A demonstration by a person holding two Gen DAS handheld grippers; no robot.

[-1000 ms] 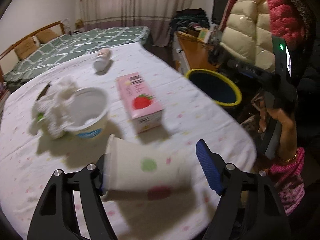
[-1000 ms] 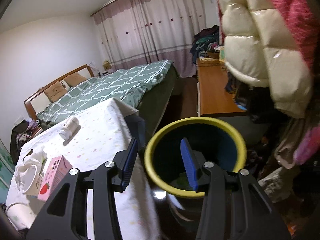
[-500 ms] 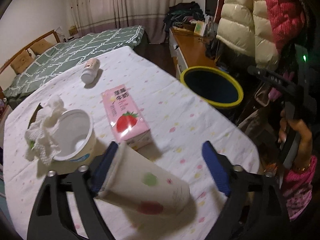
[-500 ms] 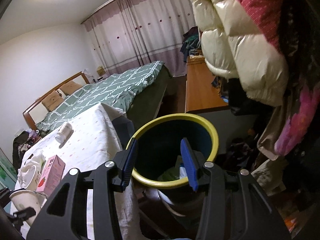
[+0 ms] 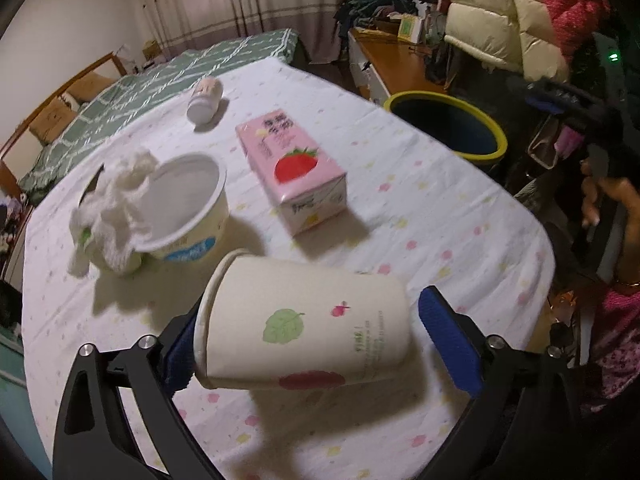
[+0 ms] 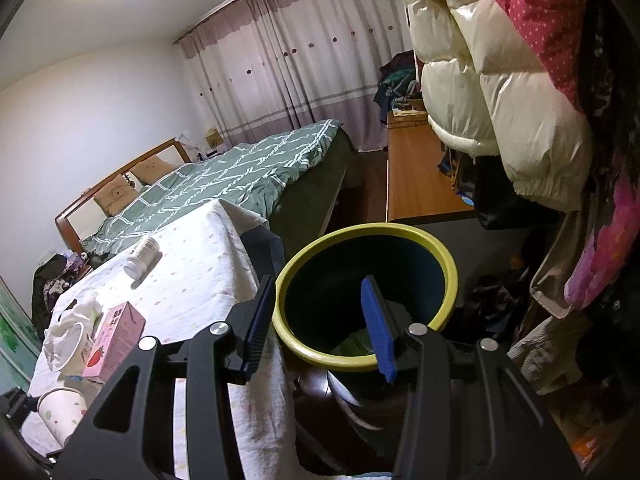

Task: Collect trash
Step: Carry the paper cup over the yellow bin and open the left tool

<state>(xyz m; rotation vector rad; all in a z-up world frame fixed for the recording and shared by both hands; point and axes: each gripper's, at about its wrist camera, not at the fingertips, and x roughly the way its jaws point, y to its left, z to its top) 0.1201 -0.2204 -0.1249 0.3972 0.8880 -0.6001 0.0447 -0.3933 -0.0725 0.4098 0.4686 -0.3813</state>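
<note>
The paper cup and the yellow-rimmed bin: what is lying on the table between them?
In the left wrist view, only bare dotted tablecloth separates the paper cup from the bin. The pink strawberry carton lies beside that stretch, not in it.

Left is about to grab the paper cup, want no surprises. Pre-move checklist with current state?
1. Paper cup between the jaws of the left gripper: ok, it lies on its side, rim at the left pad.
2. Jaws closed on the cup: not ok, a gap shows at the right pad.
3. Bin open and reachable: ok, it stands off the table edge, no lid on it.
4. Right gripper out of the drop path: not ok, it hangs open right above the bin.
5. Room in the bin: cannot tell, some trash shows at the bottom.
6. Other trash clear of the left gripper: ok, milk carton and tub lie further back.
</note>
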